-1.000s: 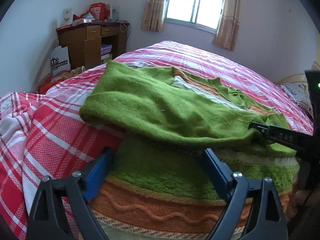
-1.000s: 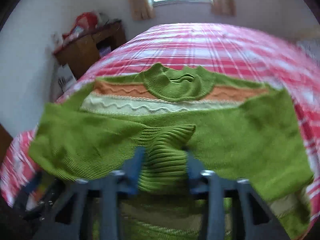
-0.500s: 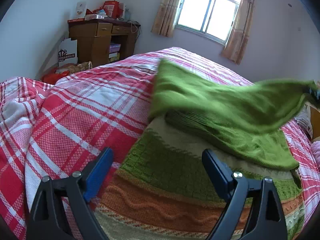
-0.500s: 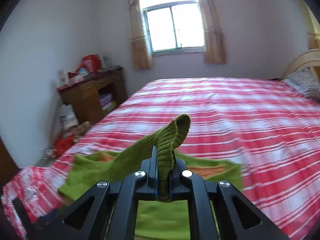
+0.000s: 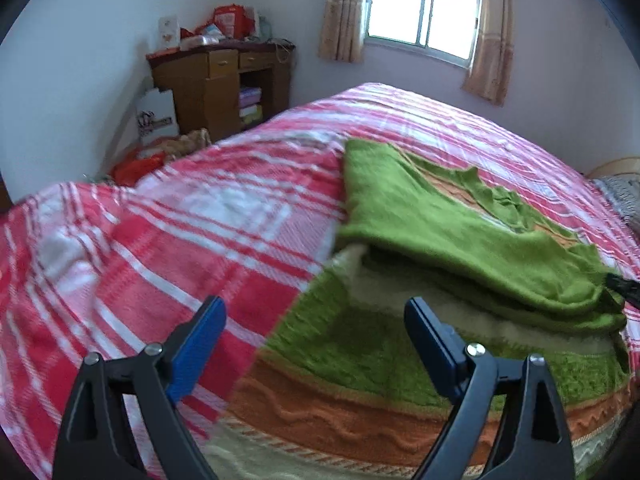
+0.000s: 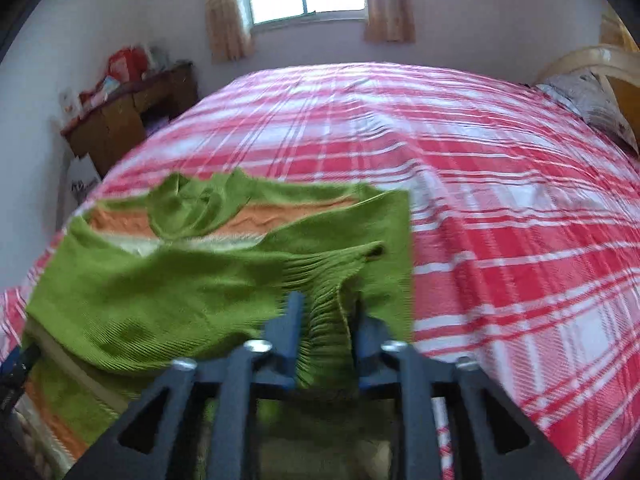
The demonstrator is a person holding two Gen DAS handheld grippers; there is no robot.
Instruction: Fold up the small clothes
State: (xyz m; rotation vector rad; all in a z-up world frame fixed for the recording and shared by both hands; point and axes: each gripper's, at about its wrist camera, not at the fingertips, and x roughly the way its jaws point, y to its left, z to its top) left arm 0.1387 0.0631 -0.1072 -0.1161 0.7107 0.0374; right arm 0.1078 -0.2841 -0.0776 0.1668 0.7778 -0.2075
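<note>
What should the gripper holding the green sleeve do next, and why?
Probably open and let go. The right gripper grips the ribbed cuff, and the sleeve already lies folded across the sweater. The left gripper hovers open, holding nothing.

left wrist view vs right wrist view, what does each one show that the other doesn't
Only the left wrist view shows the left gripper, open above the sweater's striped hem. Only the right wrist view shows the right gripper shut on the ribbed cuff, the round collar, and a pillow. Both show the sweater, plaid bedspread, wooden desk and curtained window.
</note>
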